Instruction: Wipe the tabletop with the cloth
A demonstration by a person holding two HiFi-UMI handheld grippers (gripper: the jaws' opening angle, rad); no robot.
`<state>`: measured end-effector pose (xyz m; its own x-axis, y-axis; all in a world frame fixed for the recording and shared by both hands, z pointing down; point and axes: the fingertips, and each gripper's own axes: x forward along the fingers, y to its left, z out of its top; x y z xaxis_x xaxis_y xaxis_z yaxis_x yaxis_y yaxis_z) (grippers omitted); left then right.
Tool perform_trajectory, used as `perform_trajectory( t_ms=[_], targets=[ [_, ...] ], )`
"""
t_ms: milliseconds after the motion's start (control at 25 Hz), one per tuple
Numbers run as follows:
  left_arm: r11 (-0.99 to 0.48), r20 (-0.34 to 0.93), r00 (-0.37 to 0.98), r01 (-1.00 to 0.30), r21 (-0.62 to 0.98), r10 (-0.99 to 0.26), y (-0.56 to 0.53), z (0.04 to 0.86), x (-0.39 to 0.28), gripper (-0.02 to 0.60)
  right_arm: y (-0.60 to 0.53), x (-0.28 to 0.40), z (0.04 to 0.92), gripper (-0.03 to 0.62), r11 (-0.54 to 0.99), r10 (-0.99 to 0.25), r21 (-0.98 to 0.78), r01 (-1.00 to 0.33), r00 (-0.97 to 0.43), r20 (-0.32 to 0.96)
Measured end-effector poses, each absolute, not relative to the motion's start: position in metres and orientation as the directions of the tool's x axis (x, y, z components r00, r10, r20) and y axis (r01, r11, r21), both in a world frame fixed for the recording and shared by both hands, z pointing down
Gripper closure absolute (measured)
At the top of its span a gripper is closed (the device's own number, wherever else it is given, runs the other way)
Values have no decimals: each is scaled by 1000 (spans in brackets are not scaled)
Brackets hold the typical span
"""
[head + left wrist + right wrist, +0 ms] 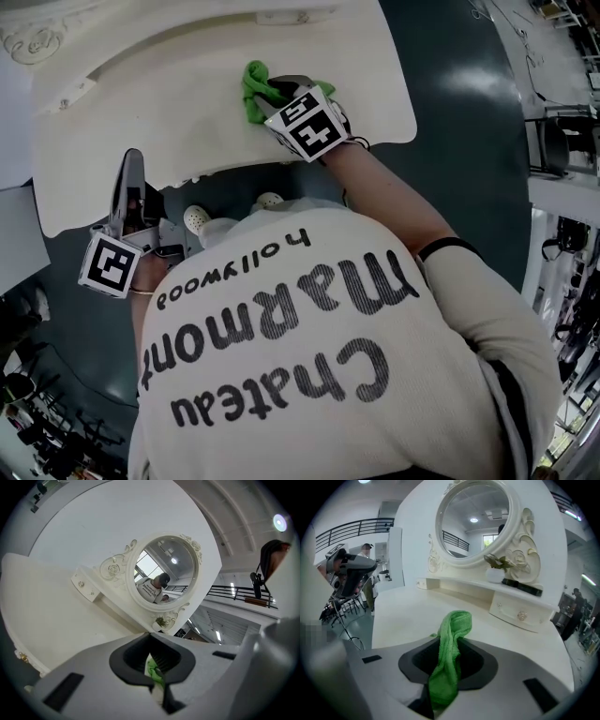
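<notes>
Since right gripper point(274, 97) fingers clench bright green terry cloth point(253, 89), its bunched end lying on right part of cream dresser surface point(159, 103), wiping seems under way. To do well: press bunch flatter, sweep in overlapping passes, avoid small drawer point(520, 613) under oval white mirror point(476, 520). Left gripper point(133, 167) idle at front edge, fingers pressed together, holding nothing.

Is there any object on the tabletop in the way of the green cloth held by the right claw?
Nothing visible does. The cloth, shut in the right claw, has bare tabletop ahead, up to the drawer.
</notes>
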<state>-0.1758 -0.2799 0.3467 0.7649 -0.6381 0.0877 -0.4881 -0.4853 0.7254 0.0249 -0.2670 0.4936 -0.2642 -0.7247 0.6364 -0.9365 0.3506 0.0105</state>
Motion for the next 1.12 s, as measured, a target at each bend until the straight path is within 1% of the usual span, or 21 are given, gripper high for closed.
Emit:
perform_trajectory(
  t_ms=[80,240,440,680,760,880,1040,1120],
  targets=[
    [-495,81,772,-480,724,-630,-279,342,-169,574,-261,41,492,479,316,-734,9,-949,-238,636],
    [-502,63,765,-480,719,-641,-285,325,-196,574,-257,41,483,479,298,-752,33,-954,-213,624],
    [-484,78,754,-493,723,-652,-290,333,-224,574,-249,55,499,479,282,-783,111,-953,-162,600],
    [-453,127,747,-519,725,-652,-295,354,-248,574,-246,96,513,473,213,-757,41,-976,-139,638],
    [-446,138,743,-527,723,-654,-299,357,-264,574,-252,92,499,473,169,-776,25,-985,-117,619],
    [-448,131,747,-519,728,-652,-303,353,-282,574,-264,51,463,473,171,-823,-51,-984,-171,542],
    [-465,122,764,-502,729,-634,-296,357,-241,574,-273,22,447,477,261,-815,-203,-944,-328,477],
    [-464,129,761,-510,724,-635,-294,362,-240,574,-278,-8,449,479,313,-793,-254,-915,-398,460]
  ],
)
